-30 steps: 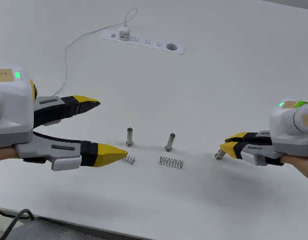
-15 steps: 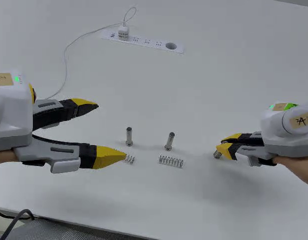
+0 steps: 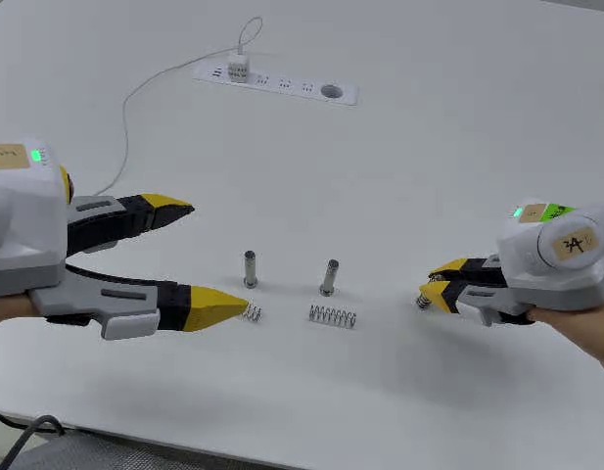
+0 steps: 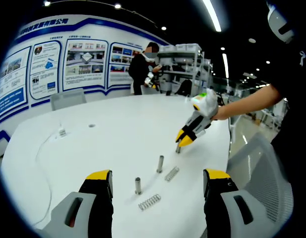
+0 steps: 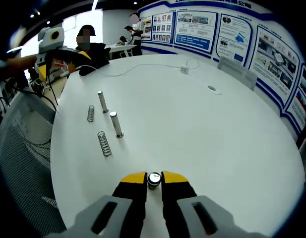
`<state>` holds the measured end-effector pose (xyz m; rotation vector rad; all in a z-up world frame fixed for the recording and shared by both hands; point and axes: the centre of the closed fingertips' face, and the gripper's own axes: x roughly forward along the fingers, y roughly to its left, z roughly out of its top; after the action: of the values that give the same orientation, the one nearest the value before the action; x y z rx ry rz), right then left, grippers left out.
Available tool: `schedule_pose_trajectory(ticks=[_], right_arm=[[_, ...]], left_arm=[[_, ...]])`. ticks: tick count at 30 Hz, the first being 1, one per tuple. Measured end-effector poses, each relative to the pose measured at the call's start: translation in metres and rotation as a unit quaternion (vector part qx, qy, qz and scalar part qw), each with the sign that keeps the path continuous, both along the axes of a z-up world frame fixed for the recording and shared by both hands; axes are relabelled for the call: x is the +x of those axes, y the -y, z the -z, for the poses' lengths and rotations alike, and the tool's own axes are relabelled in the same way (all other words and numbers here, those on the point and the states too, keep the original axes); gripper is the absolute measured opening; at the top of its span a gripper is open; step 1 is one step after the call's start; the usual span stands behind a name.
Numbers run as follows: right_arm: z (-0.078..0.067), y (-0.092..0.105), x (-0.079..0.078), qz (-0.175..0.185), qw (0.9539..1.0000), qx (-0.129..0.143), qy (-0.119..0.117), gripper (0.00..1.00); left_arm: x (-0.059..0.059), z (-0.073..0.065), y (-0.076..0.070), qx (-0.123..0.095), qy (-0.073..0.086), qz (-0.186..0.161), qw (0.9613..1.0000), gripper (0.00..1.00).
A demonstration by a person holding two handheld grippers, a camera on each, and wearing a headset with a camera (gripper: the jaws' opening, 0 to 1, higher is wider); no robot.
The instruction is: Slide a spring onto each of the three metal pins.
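Worktop [image 3: 311, 421] edge runs close below the wide-open left tongs [image 3: 216, 257], lower tip beside the short spring [image 3: 253, 312], while the right tongs [image 3: 431, 285] pinch a pin [image 5: 153, 179]. The long spring [image 3: 333, 315] lies before two upright pins [image 3: 250, 268]; open surface beyond reaches the power strip [image 3: 277, 82].

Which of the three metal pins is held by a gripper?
The rightmost pin, clamped in the right gripper's jaws; the other two pins stand free on the table.
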<state>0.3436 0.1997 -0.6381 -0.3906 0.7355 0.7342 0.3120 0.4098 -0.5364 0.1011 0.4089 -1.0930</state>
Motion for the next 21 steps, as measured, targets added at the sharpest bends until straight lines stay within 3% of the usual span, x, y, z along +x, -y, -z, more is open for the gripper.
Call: schedule_pose_trajectory(ticks=[12, 21], right_arm=[[-0.026, -0.005, -0.002, -0.007, 0.9992, 0.012, 0.038, 0.17], [-0.047, -0.036, -0.014, -0.059, 0.9960, 0.025, 0.062, 0.18]], left_arm=[[-0.001, -0.002, -0.003, 0.002, 0.002, 0.000, 1.0000, 0.76], [0.005, -0.005, -0.006, -0.005, 0.006, -0.011, 0.9999, 0.76]])
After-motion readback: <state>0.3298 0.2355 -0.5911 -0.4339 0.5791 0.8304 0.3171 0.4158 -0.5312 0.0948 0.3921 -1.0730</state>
